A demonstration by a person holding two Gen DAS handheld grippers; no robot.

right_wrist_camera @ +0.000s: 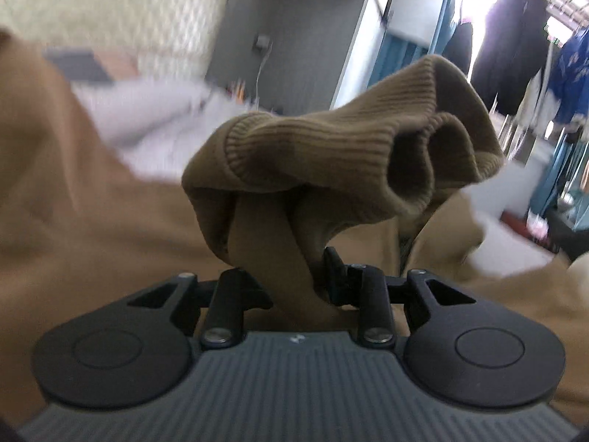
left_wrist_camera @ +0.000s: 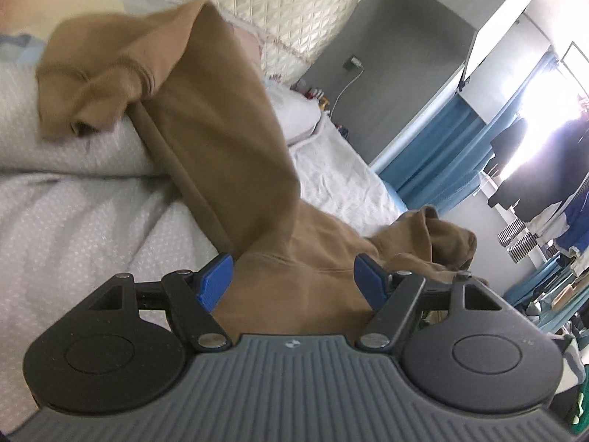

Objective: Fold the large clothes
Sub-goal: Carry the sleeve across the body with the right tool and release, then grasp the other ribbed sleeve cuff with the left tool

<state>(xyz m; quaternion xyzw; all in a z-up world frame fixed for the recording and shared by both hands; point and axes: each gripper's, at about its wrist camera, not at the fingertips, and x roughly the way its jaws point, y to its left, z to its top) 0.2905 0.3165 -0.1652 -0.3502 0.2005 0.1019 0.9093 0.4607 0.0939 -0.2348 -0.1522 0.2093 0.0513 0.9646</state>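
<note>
Right gripper [right_wrist_camera: 298, 280], frame centre: jaws clamped on the brown sweater's ribbed cuff [right_wrist_camera: 331, 147]. Left gripper [left_wrist_camera: 294, 276], lower centre: blue pads [left_wrist_camera: 215, 280] apart above the brown sweater [left_wrist_camera: 221, 140] on the bed [left_wrist_camera: 73, 213].

A bed [left_wrist_camera: 92, 221] with pale dotted bedding carries everything. A tan sweatshirt [left_wrist_camera: 221, 140] sprawls across it. A white pillow [left_wrist_camera: 298, 118] lies at the far end.
</note>
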